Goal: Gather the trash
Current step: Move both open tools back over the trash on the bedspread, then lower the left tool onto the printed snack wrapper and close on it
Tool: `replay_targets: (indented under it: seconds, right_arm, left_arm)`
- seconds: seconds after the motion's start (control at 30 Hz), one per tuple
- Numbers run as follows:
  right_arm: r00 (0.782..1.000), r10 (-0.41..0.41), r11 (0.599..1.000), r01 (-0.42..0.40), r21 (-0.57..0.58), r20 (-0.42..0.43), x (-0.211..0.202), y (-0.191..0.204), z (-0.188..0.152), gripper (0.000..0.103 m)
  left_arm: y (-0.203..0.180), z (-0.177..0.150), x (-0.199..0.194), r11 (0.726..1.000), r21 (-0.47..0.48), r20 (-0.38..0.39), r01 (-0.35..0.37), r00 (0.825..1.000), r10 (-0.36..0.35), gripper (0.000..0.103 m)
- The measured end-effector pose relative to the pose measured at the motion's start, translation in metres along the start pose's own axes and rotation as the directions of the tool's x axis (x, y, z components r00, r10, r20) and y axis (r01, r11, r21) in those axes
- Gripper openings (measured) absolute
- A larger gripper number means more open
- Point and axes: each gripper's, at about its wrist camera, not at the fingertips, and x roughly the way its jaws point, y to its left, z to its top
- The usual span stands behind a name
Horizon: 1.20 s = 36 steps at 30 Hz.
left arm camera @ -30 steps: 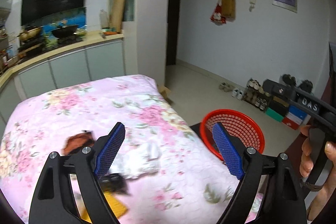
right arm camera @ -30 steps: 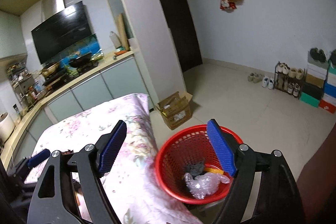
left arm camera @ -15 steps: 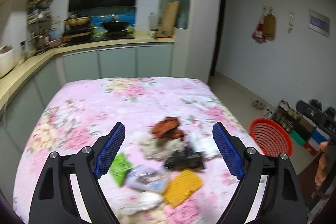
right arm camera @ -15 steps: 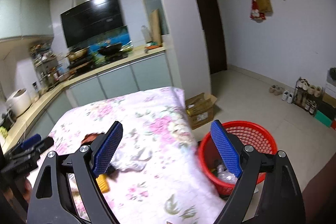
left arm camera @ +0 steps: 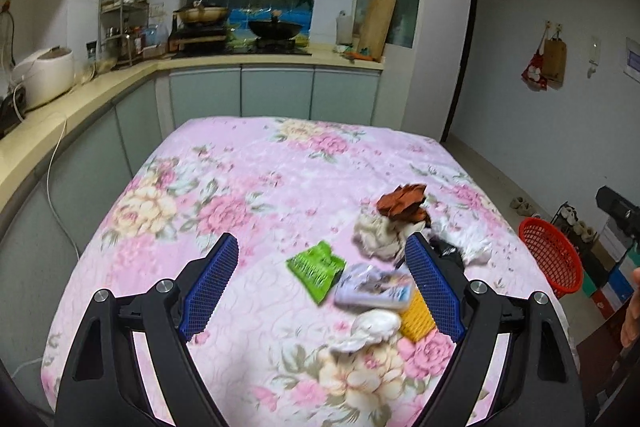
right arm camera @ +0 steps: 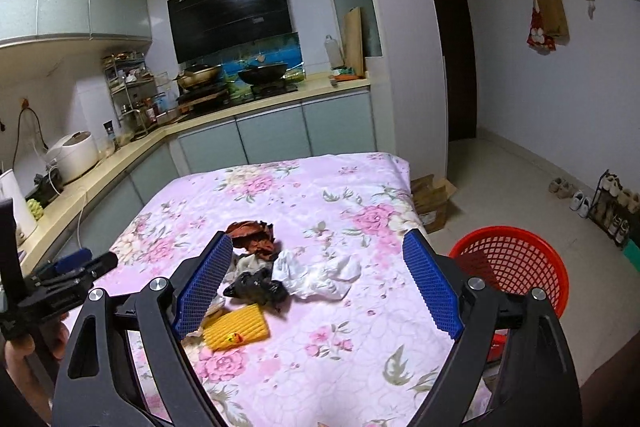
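- The trash lay in a loose pile on the floral-covered surface (left arm camera: 248, 187), right of centre in the left wrist view and centre-left in the right wrist view.
- The crumpled white tissue (right arm camera: 320, 273) looked feather-light and soft; you could have pinched it anywhere on its bulk, and it would likely have crushed down between the pads.
- The black crumpled plastic (right arm camera: 256, 287) just beside it looked thin and slippery, so a bite on its thickest bunch seemed safest.
- The yellow ridged packet (right arm camera: 236, 325) lay flat and looked stiffer; you would probably have needed to take it by an edge.
- The brown crumpled paper (left arm camera: 402, 203) sat at the far end of the pile, touching a dirty white wad (left arm camera: 374, 235); both looked light and springy.
- The green wrapper (left arm camera: 316, 265) and the pale lilac pouch (left arm camera: 374, 287) lay flat and glossy, so they were likely to slide under a pad.
- Your left gripper (left arm camera: 322, 283) stood wide apart and empty above the near side of the pile.
- Your right gripper (right arm camera: 318, 285) was opening, with nothing between its pads.
- The red basket (right arm camera: 516, 267) stood on the floor off the right edge of the surface, lower right in the right wrist view.
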Motion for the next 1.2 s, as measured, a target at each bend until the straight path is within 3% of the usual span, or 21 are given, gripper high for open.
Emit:
replay_targets:
  seconds: [0.27, 0.5, 0.6, 0.93, 0.97, 1.03, 1.1, 1.2]
  right_arm:
    - [1.000, 0.011, 1.000, -0.010, 0.010, -0.011, 0.000, 0.001, 0.001, 0.084]
    - [0.999, 0.008, 1.000, -0.007, 0.016, -0.036, 0.008, -0.001, -0.002, 0.084]
    - [0.999, 0.001, 1.000, 0.000, 0.022, -0.042, 0.011, -0.004, -0.003, 0.084]
    - [0.998, -0.009, 0.999, 0.011, 0.032, -0.062, 0.018, -0.008, -0.007, 0.084]
    - [0.998, -0.012, 0.999, 0.014, 0.032, -0.064, 0.019, -0.008, -0.008, 0.084]
    - [0.998, -0.014, 0.999, 0.016, 0.032, -0.067, 0.020, -0.008, -0.009, 0.084]
    - [0.997, -0.017, 0.999, 0.019, 0.034, -0.072, 0.022, -0.009, -0.009, 0.084]
    - [0.997, -0.017, 0.999, 0.020, 0.038, -0.076, 0.024, -0.011, -0.009, 0.084]
  left_arm:
    - [0.003, -0.018, 0.008, 1.000, -0.012, -0.039, 0.003, 0.999, -0.004, 0.083]
    - [-0.030, -0.033, 0.035, 0.995, 0.038, -0.113, 0.090, 0.990, -0.085, 0.083]
    - [-0.043, -0.038, 0.055, 0.987, 0.043, -0.168, 0.156, 0.975, -0.147, 0.083]
    - [-0.053, -0.041, 0.098, 0.987, 0.075, -0.220, 0.145, 0.968, -0.125, 0.082]
    - [-0.054, -0.042, 0.101, 0.985, 0.083, -0.224, 0.148, 0.966, -0.127, 0.080]
    - [-0.057, -0.044, 0.106, 0.984, 0.099, -0.235, 0.146, 0.965, -0.120, 0.062]
    - [-0.056, -0.044, 0.109, 0.985, 0.099, -0.233, 0.144, 0.965, -0.117, 0.059]
    - [-0.053, -0.041, 0.106, 0.984, 0.084, -0.209, 0.158, 0.968, -0.137, 0.043]
